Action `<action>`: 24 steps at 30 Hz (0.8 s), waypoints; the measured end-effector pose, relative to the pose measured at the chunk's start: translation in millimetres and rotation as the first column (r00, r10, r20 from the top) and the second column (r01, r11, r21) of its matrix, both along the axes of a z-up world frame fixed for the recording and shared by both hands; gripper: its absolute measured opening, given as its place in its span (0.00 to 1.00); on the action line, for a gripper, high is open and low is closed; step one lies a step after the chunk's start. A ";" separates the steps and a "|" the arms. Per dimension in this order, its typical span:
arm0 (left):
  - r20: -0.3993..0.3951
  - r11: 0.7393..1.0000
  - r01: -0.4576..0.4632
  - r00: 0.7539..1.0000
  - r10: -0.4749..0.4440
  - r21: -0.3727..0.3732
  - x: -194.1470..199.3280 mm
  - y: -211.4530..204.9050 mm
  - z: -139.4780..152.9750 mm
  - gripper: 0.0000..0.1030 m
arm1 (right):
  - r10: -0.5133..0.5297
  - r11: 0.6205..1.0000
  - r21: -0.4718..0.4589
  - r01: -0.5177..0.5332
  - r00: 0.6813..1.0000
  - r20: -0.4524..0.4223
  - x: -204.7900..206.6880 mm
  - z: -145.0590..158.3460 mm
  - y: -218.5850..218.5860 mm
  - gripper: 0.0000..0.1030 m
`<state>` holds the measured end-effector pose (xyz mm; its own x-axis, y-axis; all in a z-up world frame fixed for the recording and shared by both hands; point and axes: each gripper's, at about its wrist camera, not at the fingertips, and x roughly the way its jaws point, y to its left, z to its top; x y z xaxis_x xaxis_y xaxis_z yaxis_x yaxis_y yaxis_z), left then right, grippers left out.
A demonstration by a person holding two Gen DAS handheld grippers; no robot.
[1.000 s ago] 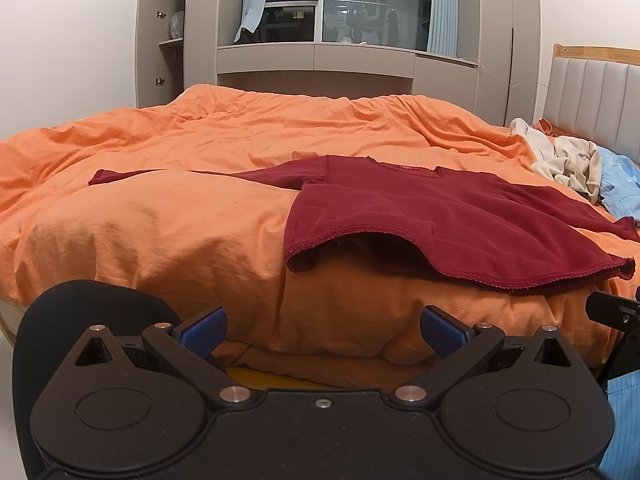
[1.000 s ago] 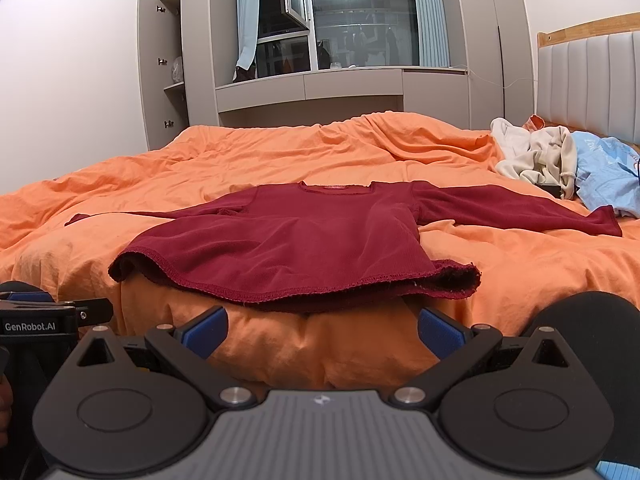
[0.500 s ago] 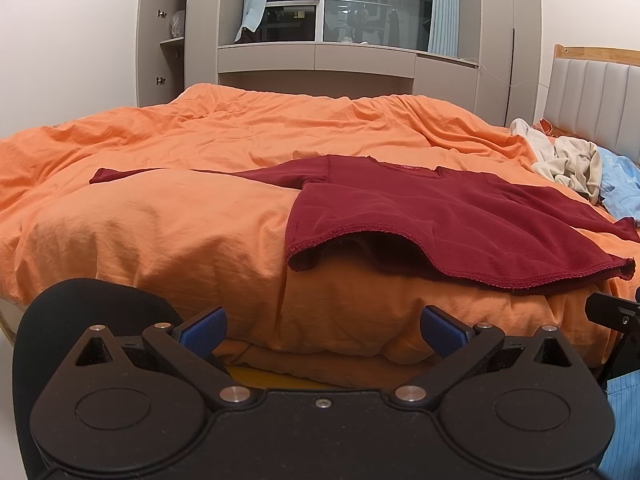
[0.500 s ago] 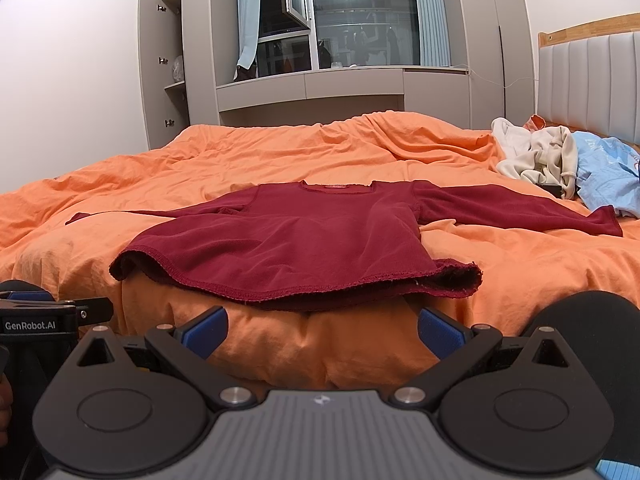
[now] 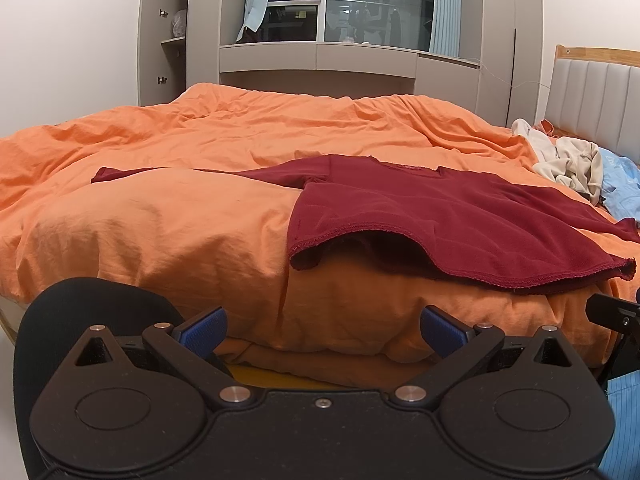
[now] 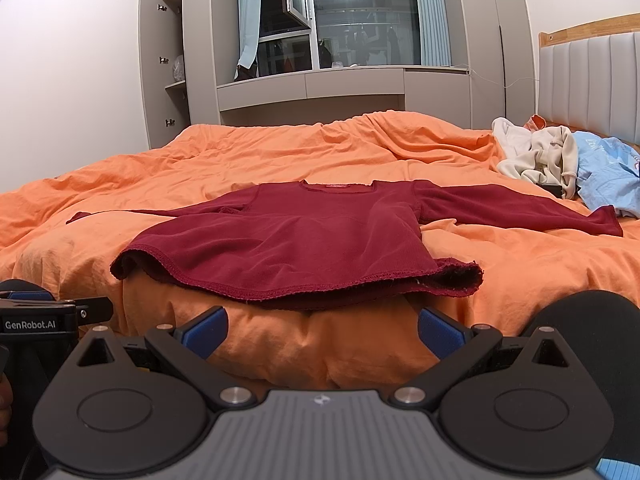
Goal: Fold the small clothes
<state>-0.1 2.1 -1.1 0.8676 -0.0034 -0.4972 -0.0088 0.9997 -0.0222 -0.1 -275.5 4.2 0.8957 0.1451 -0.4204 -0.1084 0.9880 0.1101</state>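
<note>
Dark red long-sleeved knit shirt [image 6: 288,236] lies flat on the orange duvet-covered bed [image 5: 168,216], sleeves spread, hem draping over the near edge. Left gripper [image 5: 322,326] and right gripper [image 6: 320,328]: jaws wide apart, holding nothing, short of the hem.

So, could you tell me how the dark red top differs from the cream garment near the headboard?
The dark red top lies spread flat with both sleeves stretched out, while the cream garment is bunched in a heap. The red top sits at the near edge of the bed, its hem hanging over; the cream one lies far back beside a light blue garment. Both rest on the orange duvet, untouched by either tongs.
</note>
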 end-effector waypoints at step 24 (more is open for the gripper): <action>-0.003 1.000 -0.006 1.000 0.006 0.007 3.7 2.4 -3.5 1.00 | 0.001 1.000 0.001 -0.001 1.000 -0.003 3.1 -1.6 0.2 1.00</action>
